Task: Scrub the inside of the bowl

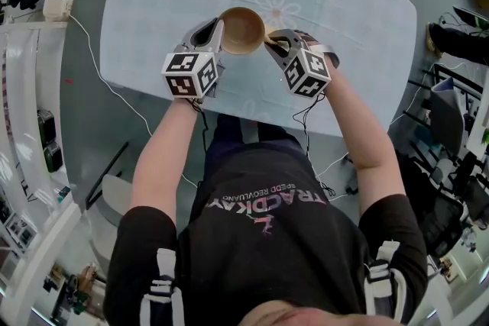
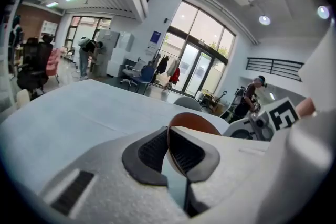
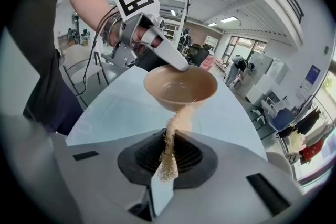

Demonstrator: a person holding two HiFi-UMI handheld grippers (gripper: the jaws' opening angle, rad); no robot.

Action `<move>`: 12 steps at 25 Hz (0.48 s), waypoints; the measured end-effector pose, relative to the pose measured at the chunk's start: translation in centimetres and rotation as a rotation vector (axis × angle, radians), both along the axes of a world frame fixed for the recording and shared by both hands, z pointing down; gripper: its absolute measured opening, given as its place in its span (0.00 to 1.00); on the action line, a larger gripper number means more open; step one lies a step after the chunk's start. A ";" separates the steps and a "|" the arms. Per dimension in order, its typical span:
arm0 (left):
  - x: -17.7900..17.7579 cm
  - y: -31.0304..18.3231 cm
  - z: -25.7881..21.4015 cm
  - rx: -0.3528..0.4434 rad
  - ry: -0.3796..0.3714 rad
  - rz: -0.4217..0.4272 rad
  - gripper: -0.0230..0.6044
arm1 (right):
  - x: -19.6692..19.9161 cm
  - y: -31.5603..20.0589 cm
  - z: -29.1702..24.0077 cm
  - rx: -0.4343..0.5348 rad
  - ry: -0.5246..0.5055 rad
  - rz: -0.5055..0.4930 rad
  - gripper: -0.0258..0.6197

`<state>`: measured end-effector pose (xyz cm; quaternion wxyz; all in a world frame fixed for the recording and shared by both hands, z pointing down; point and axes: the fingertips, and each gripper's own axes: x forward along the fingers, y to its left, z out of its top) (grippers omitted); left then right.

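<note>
Left gripper (image 1: 216, 28) has its fingers clamped on the rim of the wooden bowl (image 1: 241, 30); right gripper (image 3: 167, 161) fingers are pinching a fibrous scrubber (image 3: 170, 152).

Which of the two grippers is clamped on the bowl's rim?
The left gripper: it pinches the rim of the bowl, while the right gripper holds a tan scrubber instead.

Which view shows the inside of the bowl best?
Right gripper view: the bowl is close, most of its interior visible. Head view shows it small, from above. Left gripper view shows only its rim edge-on, clamped in the left tool.
</note>
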<state>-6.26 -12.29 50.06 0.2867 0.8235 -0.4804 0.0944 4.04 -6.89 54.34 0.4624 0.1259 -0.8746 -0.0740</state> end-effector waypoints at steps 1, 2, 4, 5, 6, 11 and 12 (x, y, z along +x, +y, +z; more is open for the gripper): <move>-0.3 -0.1 0.1 -0.011 0.015 -0.036 0.08 | -0.2 0.4 0.2 -0.015 -0.010 0.013 0.09; -0.5 -0.1 0.2 -0.019 0.027 -0.066 0.08 | -0.5 0.9 0.4 -0.030 -0.021 0.024 0.09; -0.7 -0.2 0.2 -0.028 0.042 -0.107 0.08 | -1.5 1.9 0.7 -0.056 -0.043 0.034 0.09; -0.8 -0.2 0.2 -0.031 0.044 -0.121 0.08 | -2.0 2.4 0.8 -0.065 -0.054 0.037 0.09; -0.9 -0.2 0.1 -0.033 0.044 -0.131 0.08 | -2.6 2.8 0.8 -0.073 -0.065 0.039 0.09; -0.5 0.1 0.1 -0.035 0.051 -0.150 0.08 | -5.4 3.9 0.6 -0.103 -0.129 0.075 0.09; -0.4 0.2 0.0 -0.035 0.056 -0.155 0.08 | -5.9 3.9 0.5 -0.112 -0.145 0.094 0.09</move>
